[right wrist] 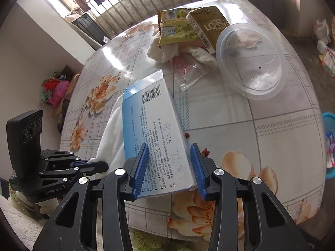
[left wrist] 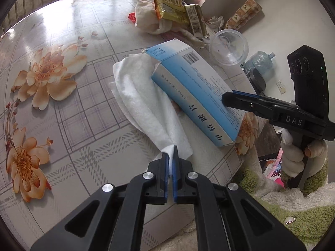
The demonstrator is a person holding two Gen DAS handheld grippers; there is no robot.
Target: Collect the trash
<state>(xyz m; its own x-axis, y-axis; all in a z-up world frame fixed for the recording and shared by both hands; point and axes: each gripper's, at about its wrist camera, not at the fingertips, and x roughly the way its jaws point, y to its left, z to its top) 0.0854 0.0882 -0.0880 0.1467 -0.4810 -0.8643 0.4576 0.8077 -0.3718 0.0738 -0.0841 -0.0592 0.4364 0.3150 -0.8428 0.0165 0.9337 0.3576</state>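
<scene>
My left gripper [left wrist: 171, 156] is shut on the near corner of a white tissue [left wrist: 144, 102] lying on the flowered table [left wrist: 62, 104]. A blue and white medicine box [left wrist: 194, 92] lies tilted on the tissue. In the right wrist view my right gripper [right wrist: 169, 163] is open, with its blue pads on either side of the near end of the box [right wrist: 155, 138], over its top face. The tissue [right wrist: 111, 142] shows under the box on the left. The left gripper [right wrist: 92, 165] shows at lower left, the right gripper [left wrist: 228, 99] at the box's right edge.
Further back lie a clear plastic lid [right wrist: 251, 62], a clear wrapper [right wrist: 188, 71], a crumpled cloth [right wrist: 165, 50], a yellow snack bag [right wrist: 175, 29] and an olive drink carton [right wrist: 207, 25]. The table's edge is just below the grippers. A blue basket [right wrist: 329, 146] stands on the floor at right.
</scene>
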